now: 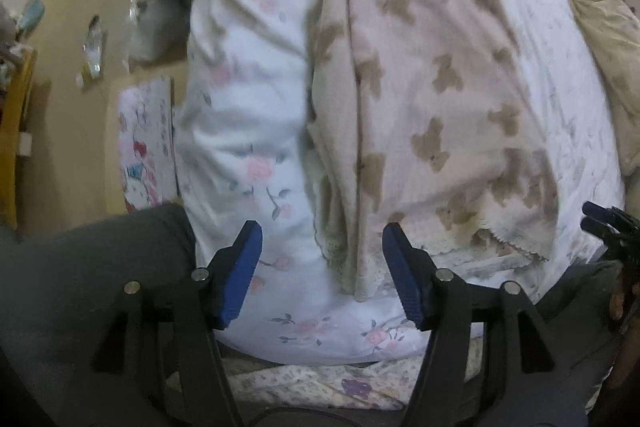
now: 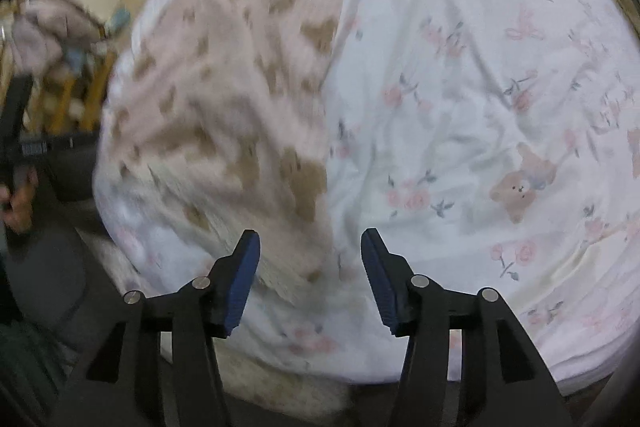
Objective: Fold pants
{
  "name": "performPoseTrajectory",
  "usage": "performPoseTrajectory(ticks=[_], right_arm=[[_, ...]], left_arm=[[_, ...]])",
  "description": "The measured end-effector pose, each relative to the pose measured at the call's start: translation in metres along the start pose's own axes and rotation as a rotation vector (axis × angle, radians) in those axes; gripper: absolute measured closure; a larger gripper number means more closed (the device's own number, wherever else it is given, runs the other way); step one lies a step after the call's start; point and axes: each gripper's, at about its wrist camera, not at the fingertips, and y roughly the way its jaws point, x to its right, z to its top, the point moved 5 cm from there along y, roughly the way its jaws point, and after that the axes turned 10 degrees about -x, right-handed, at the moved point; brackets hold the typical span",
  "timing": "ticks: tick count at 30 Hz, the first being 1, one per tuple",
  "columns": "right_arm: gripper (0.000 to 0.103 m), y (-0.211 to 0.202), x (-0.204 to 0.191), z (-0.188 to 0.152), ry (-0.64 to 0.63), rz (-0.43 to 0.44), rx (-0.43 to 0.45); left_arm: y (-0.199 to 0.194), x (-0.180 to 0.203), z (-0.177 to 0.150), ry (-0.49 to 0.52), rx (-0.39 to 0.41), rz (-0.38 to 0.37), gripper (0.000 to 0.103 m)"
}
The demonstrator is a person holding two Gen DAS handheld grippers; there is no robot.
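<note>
My left claw (image 1: 322, 275) hangs wide apart with nothing between its blue pads (image 1: 240, 275), just above the hem of the pants (image 1: 432, 87), pink with brown bears, which lie lengthwise on the bed (image 1: 248, 99) over its white floral sheet. My right claw (image 2: 310, 279) is also spread wide and holds nothing, poised over the edge where the pants (image 2: 224, 99) meet the sheet, though that view is blurred.

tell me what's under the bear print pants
The pants lie on a white floral bedsheet, which shows around them in both wrist views. Whatever sits directly beneath the fabric is covered. Both grippers are open, holding nothing.
</note>
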Motion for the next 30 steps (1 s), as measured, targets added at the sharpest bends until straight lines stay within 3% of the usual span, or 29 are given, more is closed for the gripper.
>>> performPoseTrajectory(ticks=[3, 6, 7, 8, 13, 18, 19, 21, 22, 24, 27, 30], right_arm=[[0.048, 0.000, 0.005, 0.005, 0.083, 0.015, 0.045], [0.048, 0.004, 0.001, 0.008, 0.092, 0.025, 0.058], [0.048, 0.005, 0.000, 0.008, 0.088, 0.017, 0.060], [0.048, 0.005, -0.001, 0.008, 0.085, 0.012, 0.061], [0.048, -0.001, 0.004, 0.006, 0.101, 0.026, 0.085], [0.048, 0.008, 0.013, 0.006, 0.156, 0.059, 0.037], [0.046, 0.012, 0.013, 0.006, 0.165, 0.077, 0.015], [0.027, 0.020, 0.012, 0.004, 0.185, 0.114, -0.021], [0.023, 0.025, 0.012, 0.002, 0.215, 0.153, -0.037], [0.021, 0.041, 0.009, -0.002, 0.277, 0.231, -0.081], [0.021, 0.059, -0.005, -0.004, 0.289, 0.225, -0.092], [0.021, 0.081, -0.016, -0.003, 0.336, 0.274, -0.112]], left_arm=[[0.013, 0.018, -0.007, 0.034, -0.060, -0.048, 0.051], [0.038, 0.039, -0.006, 0.043, -0.122, -0.010, 0.058], [0.046, 0.042, -0.006, 0.048, -0.133, 0.008, 0.075], [0.055, 0.043, -0.007, 0.060, -0.151, 0.033, 0.102], [0.033, 0.051, -0.015, 0.124, -0.090, 0.037, 0.102], [-0.006, 0.028, -0.012, 0.103, -0.040, 0.045, 0.102], [-0.007, 0.022, -0.010, 0.082, -0.039, 0.052, 0.102], [-0.002, 0.018, -0.006, 0.066, -0.052, 0.093, 0.102], [0.002, 0.018, -0.006, 0.064, -0.062, 0.098, 0.102], [0.009, 0.020, -0.004, 0.062, -0.081, 0.106, 0.101], [0.014, 0.017, 0.000, 0.043, -0.078, 0.127, 0.101], [0.017, 0.016, 0.001, 0.042, -0.083, 0.122, 0.101]])
